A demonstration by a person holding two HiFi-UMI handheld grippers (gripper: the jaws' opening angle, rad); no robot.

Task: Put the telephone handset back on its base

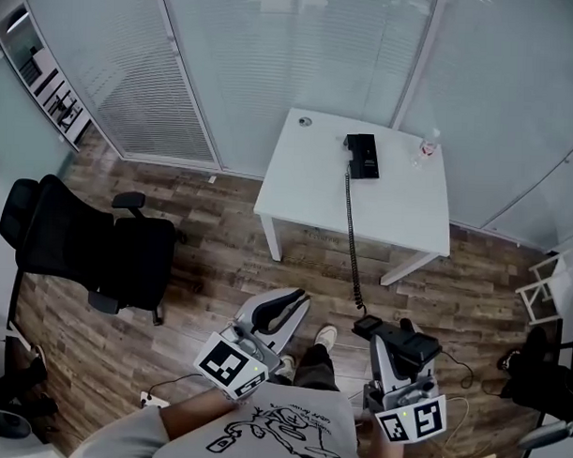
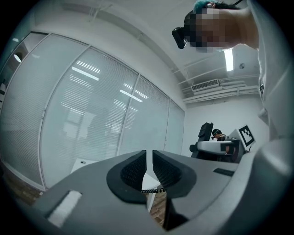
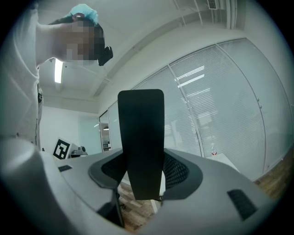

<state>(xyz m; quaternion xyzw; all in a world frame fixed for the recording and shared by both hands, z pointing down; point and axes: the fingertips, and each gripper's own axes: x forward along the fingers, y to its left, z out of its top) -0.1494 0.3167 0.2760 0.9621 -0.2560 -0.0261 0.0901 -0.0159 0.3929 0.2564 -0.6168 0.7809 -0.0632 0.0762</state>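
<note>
The black telephone base (image 1: 362, 156) sits at the far middle of the white table (image 1: 399, 218). Its coiled cord (image 1: 351, 237) runs off the near table edge down to the black handset (image 1: 405, 338). My right gripper (image 1: 392, 347) is shut on that handset, low at the right, well short of the table. In the right gripper view the handset (image 3: 141, 142) stands upright between the pads. My left gripper (image 1: 285, 311) is shut and holds nothing; its pads (image 2: 135, 170) nearly touch, with the cord (image 2: 152, 190) seen beyond them.
A black office chair (image 1: 98, 250) stands on the wood floor at the left. A small bottle (image 1: 426, 146) stands at the table's far right corner. Glass walls with blinds (image 1: 273, 63) close the room behind the table. A white rack (image 1: 547, 279) is at the right.
</note>
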